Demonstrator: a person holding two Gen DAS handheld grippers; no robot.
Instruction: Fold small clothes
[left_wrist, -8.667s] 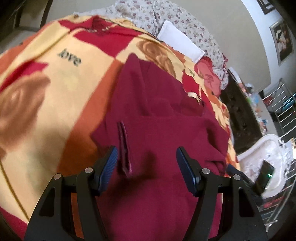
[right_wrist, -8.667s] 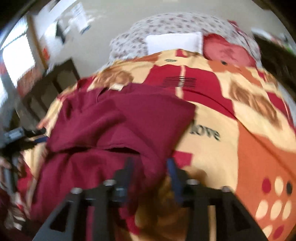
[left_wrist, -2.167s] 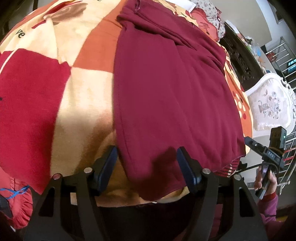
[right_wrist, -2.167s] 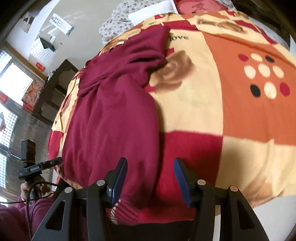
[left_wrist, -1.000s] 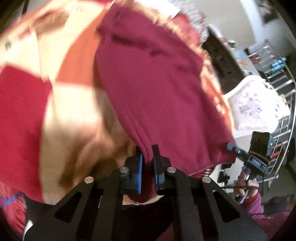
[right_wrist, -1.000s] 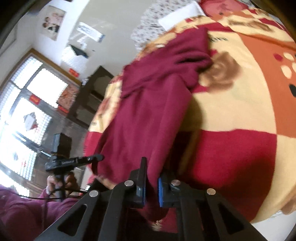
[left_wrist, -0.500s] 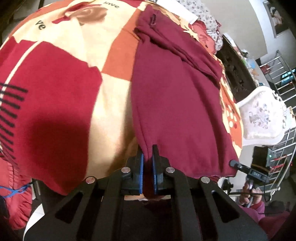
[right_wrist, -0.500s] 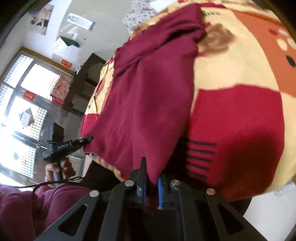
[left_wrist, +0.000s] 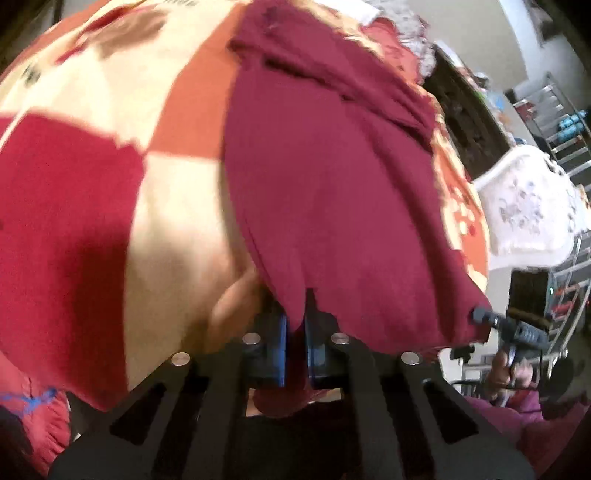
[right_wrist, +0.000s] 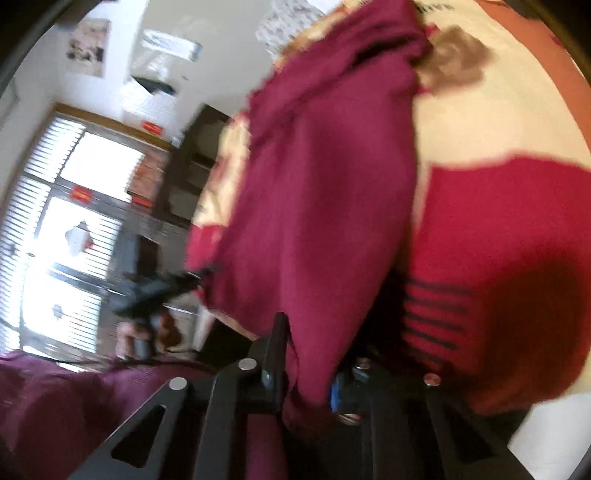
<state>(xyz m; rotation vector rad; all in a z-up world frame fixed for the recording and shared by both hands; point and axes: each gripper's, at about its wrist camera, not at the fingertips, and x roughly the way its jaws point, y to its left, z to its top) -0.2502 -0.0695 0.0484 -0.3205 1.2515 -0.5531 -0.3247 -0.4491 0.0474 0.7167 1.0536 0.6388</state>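
Now the maroon garment (left_wrist: 332, 177) lies stretched along the patterned blanket (left_wrist: 92, 177) on the bed, its near hem lifted from the surface. The left gripper (left_wrist: 294, 332) is closed tight on one corner of this hem. The right gripper (right_wrist: 306, 384) pinches the other corner, cloth bunched between its blue pads. Behind stands a white chair (left_wrist: 524, 214).

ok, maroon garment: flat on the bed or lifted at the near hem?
Lifted at the near hem. The left gripper and right gripper each pinch the maroon garment; its far end rests on the blanket.
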